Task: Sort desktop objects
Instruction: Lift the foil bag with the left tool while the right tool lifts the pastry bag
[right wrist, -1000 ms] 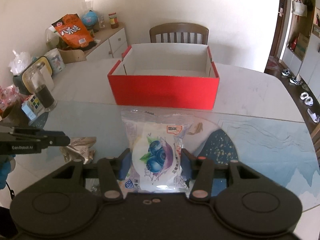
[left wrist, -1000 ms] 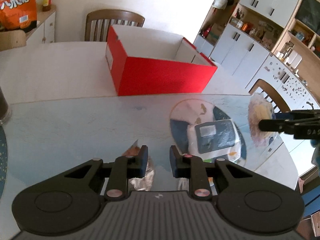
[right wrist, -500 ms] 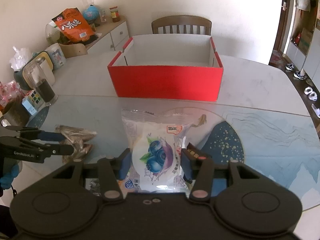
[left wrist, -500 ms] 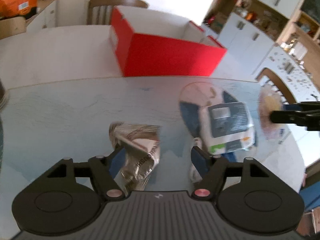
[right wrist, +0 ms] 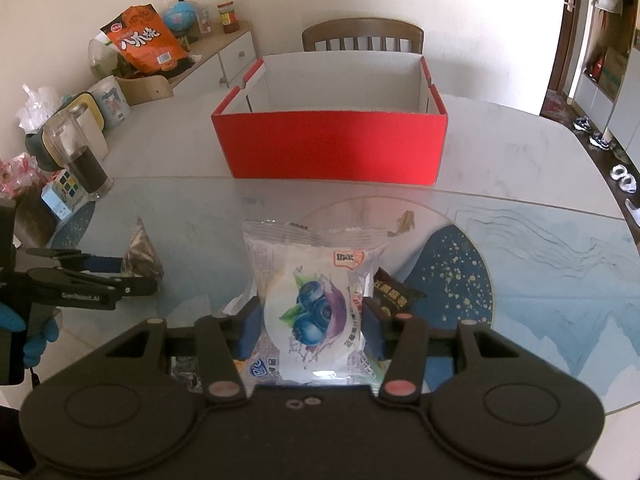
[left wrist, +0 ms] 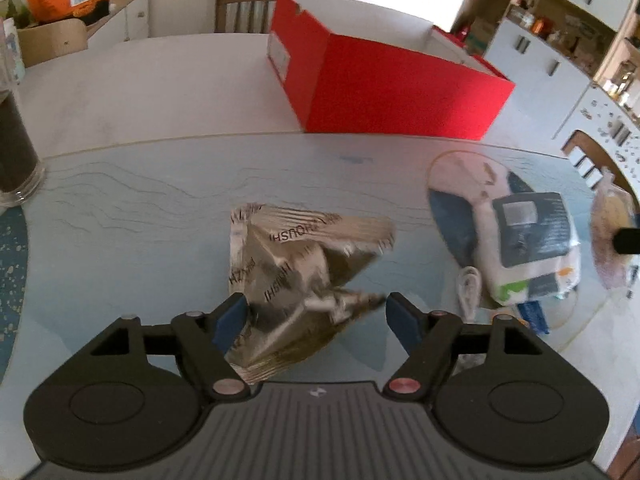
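While the left gripper (left wrist: pixel 314 314) is standing with its jaws spread wide, a crumpled silver foil packet (left wrist: pixel 298 276) is lying on the glass-topped table (left wrist: pixel 160 208) between its blue pads (left wrist: pixel 228 318), the left pad touching the foil and the right one apart from it, so nothing is being gripped. Ahead and to that gripper's right, the red box (left wrist: pixel 400 88) is sitting open-topped on the table. The right gripper (right wrist: pixel 310 326) is pinching a blueberry snack pack (right wrist: pixel 314 300) between its fingers, jaws partly closed against both sides of the wrapper. Straight ahead of it the red box (right wrist: pixel 332 148) is showing its white inside. Just right of its right finger a dark packet (right wrist: pixel 394 296) is lying on the glass.
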{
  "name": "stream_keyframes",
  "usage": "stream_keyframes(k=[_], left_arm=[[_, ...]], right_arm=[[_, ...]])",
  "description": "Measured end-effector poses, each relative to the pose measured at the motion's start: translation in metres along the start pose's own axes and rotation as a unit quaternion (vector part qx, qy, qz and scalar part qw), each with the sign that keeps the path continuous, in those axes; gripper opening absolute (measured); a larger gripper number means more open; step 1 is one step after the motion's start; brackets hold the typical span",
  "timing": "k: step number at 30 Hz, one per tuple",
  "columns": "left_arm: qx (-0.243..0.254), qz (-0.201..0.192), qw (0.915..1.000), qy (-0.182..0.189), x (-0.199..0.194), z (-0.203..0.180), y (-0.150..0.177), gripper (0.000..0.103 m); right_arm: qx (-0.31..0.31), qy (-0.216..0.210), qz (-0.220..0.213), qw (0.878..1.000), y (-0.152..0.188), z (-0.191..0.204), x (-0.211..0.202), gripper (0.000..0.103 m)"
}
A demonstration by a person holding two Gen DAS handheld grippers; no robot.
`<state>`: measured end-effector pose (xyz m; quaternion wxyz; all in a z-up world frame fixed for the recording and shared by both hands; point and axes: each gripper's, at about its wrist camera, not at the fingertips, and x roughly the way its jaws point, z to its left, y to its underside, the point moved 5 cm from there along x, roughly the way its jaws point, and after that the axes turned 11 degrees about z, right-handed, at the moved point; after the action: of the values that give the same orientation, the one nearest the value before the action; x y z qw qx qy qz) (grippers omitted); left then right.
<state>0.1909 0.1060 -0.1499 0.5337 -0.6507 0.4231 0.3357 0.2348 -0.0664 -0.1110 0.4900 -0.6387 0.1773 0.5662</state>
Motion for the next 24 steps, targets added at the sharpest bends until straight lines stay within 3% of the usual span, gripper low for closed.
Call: stream_keyframes(k=[8,9,10,12,14,24], left_arm=[[-0.027,0.002,0.9996,0.001,0.007,0.014,-0.008,0.075],[-0.025,0.001,0.9997,0.001,0.008,0.013,-0.009,0.073],[-0.024,0.001,0.9997,0.004,0.008,0.012,-0.009,0.063],[-0.021,-0.001,0.9998,-0.001,0.008,0.01,-0.01,0.06],[-0.014,-0.01,0.9998,-0.005,0.005,0.008,-0.009,0.05],[-0.011,-0.033,0.9993,-0.009,-0.013,-0.002,-0.014,0.043]], right_arm=[[0.004,-0.003,0.006,1.0,0.003,-0.003,0.005,0.05],[0.004,-0.004,0.006,1.0,0.004,-0.003,0.006,0.05],[0.003,-0.003,0.007,1.0,0.004,-0.003,0.006,0.05],[0.004,-0.003,0.007,1.0,0.003,-0.004,0.006,0.05],[0.003,-0.003,0.007,1.0,0.003,-0.005,0.006,0.05],[-0.002,-0.008,-0.001,1.0,-0.001,-0.006,0.003,0.05]])
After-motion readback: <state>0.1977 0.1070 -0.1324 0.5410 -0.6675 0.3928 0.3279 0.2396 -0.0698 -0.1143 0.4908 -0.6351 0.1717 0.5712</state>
